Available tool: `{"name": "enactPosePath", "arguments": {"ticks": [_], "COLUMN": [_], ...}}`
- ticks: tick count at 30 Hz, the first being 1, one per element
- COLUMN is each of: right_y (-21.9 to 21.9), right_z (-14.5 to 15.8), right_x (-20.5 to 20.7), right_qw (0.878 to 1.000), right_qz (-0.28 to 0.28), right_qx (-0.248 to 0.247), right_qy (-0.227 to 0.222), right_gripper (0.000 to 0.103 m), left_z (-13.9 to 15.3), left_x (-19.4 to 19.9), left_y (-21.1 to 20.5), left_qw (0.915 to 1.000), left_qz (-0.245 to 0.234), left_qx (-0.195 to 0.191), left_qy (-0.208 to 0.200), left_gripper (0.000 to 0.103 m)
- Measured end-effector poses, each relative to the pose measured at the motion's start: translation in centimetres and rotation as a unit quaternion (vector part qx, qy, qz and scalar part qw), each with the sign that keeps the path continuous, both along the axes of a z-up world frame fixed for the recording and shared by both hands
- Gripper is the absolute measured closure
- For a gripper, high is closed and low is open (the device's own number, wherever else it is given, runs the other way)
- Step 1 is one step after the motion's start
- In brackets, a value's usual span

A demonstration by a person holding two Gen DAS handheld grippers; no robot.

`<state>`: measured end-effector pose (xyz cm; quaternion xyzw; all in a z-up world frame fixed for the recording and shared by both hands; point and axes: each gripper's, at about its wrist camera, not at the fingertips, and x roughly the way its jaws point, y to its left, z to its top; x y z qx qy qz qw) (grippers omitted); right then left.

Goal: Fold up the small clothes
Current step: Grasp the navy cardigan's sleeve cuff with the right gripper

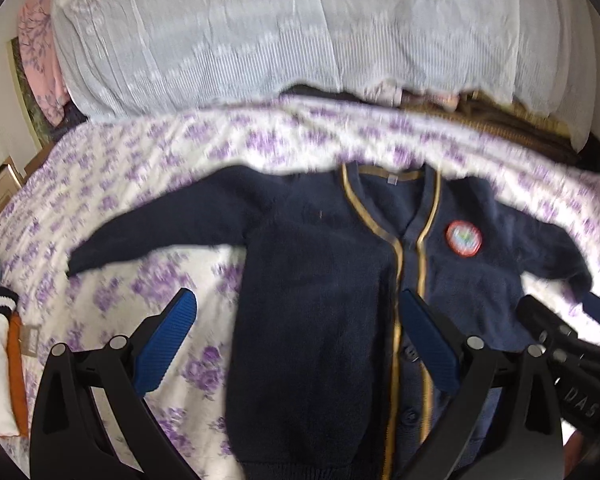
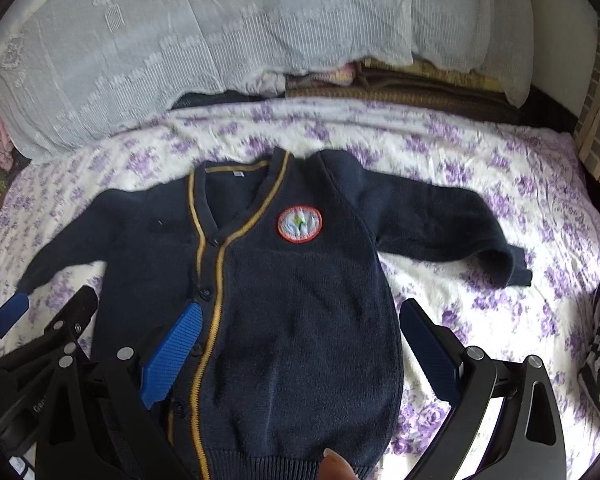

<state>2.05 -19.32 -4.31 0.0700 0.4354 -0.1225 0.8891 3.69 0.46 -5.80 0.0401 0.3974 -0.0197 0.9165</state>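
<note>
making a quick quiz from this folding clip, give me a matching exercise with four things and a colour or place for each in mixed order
Things
1. knitted V-neck cardigan
2. stripe along the cardigan's button edge
3. round chest badge
4. flower-print bedsheet

Descriptions
A. white with purple
B. navy blue, laid flat, sleeves spread
C. red-rimmed, pale centre
D. mustard yellow

Pairs: 1-B, 2-D, 3-C, 4-A
</note>
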Motion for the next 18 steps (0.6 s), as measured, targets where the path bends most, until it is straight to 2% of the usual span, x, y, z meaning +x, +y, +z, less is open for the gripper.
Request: {"name": "enactPosePath", "arguments": {"ticks": [5, 10, 11, 14, 18], "right_y": [0.1, 0.1, -0.2, -1.2, -4.3], "right_z": [-3.6, -8.6, -9.5, -10.0, -10.2], "right_x": [0.7, -1.7, -2.5, -5.6, -7.9], "right_qw": [0.999, 0.996, 0.997, 0.998, 0.986], "right_qz": [0.001, 0.019, 0.024, 0.053, 0.097], "right_qx": [-0.015, -0.036, -0.029, 0.011, 0.125], "right_qy": [0.045, 0.077, 0.074, -0.004, -0.044], "right_gripper": [0.003, 0.003, 0.003, 0.003, 0.003], "left_z": [-4.6, -8.4, -9.0, -9.8, -10.3], "left_x": [0.5, -0.3, -0.5, -1.8, -2.9], "left_y": [-0.3, -0.3, -0.2, 0.4, 2.0], "left_qw": [0.9985, 0.9956, 0.9954, 0.9972, 0.9966], "left_qz": [0.002, -0.007, -0.005, -0.007, -0.020], "left_qx": [0.023, 0.033, 0.037, 0.028, -0.009], "left_qy": [0.051, 0.087, 0.089, 0.069, 0.080], "left_gripper": [0.005, 0.004, 0.004, 0.004, 0.004]}}
